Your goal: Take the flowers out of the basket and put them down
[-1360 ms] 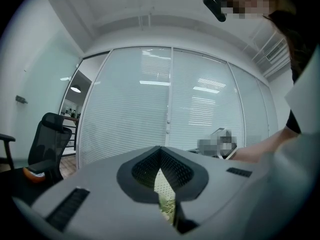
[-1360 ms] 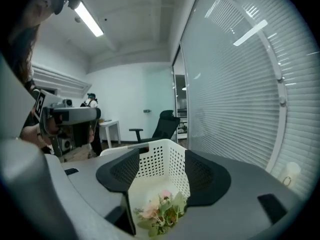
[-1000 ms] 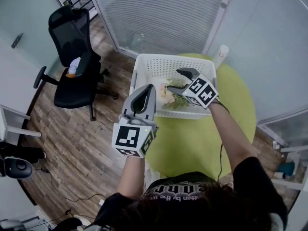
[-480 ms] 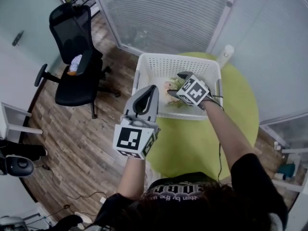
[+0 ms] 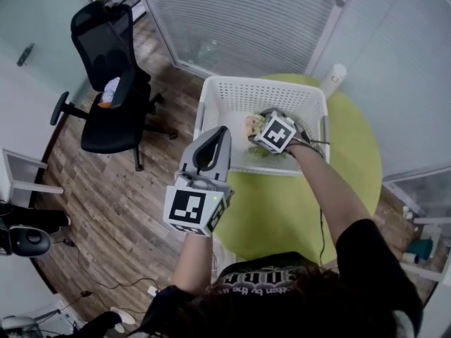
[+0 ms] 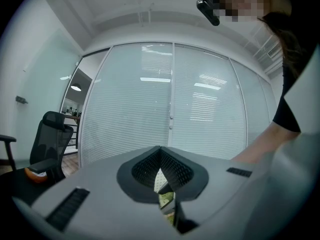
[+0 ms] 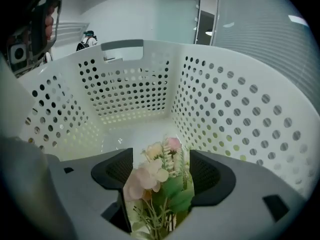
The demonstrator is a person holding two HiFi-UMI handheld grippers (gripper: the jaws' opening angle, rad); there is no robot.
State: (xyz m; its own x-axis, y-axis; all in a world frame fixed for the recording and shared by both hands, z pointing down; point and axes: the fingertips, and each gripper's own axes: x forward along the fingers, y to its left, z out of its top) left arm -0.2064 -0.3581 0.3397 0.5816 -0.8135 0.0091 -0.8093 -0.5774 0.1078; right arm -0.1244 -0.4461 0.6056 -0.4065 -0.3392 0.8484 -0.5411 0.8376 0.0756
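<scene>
Not started: the flowers (image 7: 150, 180) lie inside the basket (image 5: 211, 94) at the table's (image 5: 282, 210) far edge. Right gripper (image 5: 262, 124) jaws stand wide apart astride them (no clamp). Left gripper (image 5: 214, 138) jaws together, empty. Grasp, lift and placement outstanding.

The basket (image 5: 254, 94) is white plastic, perforated, smooth and faintly glossy. The flowers (image 7: 156, 180) look like matt cloth petals with slightly shiny, plastic-looking leaves. The left claw (image 6: 161, 170) and right claw (image 7: 162, 170) are matt grey plastic, with black ribbed pads (image 7: 209, 174). The counter (image 5: 282, 204) is smooth matt green. The floor (image 5: 106, 203) is brown wood plank with a low sheen; the chair (image 5: 104, 53) has a black mesh back.
</scene>
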